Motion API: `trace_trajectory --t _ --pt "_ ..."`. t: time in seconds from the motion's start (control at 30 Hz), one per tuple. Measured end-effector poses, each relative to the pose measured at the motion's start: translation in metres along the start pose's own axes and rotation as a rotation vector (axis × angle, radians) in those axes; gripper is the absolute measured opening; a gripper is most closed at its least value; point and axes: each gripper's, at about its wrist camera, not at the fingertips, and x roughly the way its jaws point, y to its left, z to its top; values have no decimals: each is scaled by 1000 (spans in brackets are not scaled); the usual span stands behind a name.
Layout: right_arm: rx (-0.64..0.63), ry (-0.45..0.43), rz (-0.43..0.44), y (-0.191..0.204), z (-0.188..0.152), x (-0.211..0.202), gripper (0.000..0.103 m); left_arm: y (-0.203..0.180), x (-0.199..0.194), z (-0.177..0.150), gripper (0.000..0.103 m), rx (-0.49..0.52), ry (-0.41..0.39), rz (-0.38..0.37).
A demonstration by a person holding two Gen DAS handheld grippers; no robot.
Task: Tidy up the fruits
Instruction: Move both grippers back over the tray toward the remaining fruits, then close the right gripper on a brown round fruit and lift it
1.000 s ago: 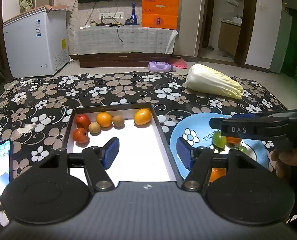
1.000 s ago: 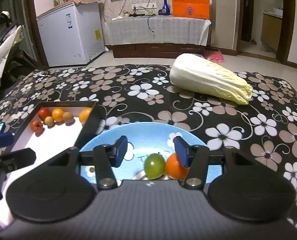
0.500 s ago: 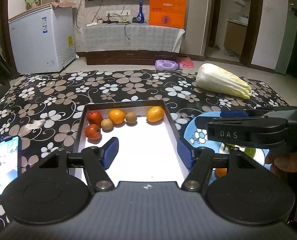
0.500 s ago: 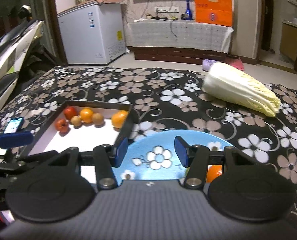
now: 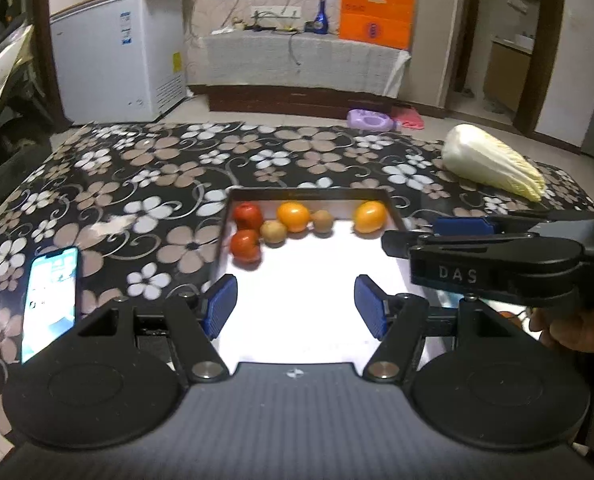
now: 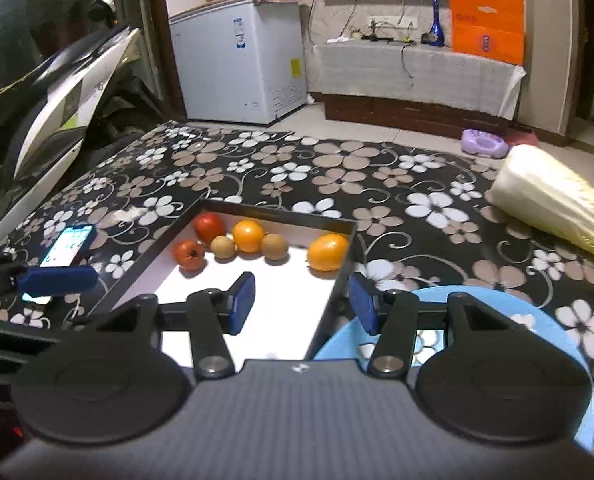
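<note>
both grippers empty rn. left gripper (image 5: 295, 306) hangs over the white tray (image 5: 309, 312), jaws apart, nothing between. right gripper (image 6: 301, 303) straddles the tray's right wall, jaws apart too, nothing held. six fruits (image 5: 295, 217) sit bunched along the tray's far wall. blue plate (image 6: 537, 312) just right of the tray, its fruit hidden under the right gripper body. risk: the two tools are v close, could clash, or a finger clips the tray wall & jolts the row.
</note>
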Motion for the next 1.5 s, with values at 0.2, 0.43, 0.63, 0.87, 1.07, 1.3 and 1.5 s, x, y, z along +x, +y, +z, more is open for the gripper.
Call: trace_trajectory --t 0.2,0.43,0.63,0.87,1.07,1.3,1.5 --pt "45 35 31 -1 4 16 54 12 4 -1 70 -20 27 11" --pt "48 63 108 7 12 32 54 15 2 0 70 -27 12 19" --pt "-93 105 99 24 25 58 46 22 6 4 69 -52 21 26" --pt "-182 188 43 33 30 97 36 25 11 7 69 -65 28 12" --pt "-210 205 29 34 35 113 37 29 17 10 69 -81 38 2" --pt "-212 198 45 29 34 113 24 25 19 11 69 -82 45 -1" --pt "-191 194 50 22 29 103 24 19 24 11 69 -69 53 5"
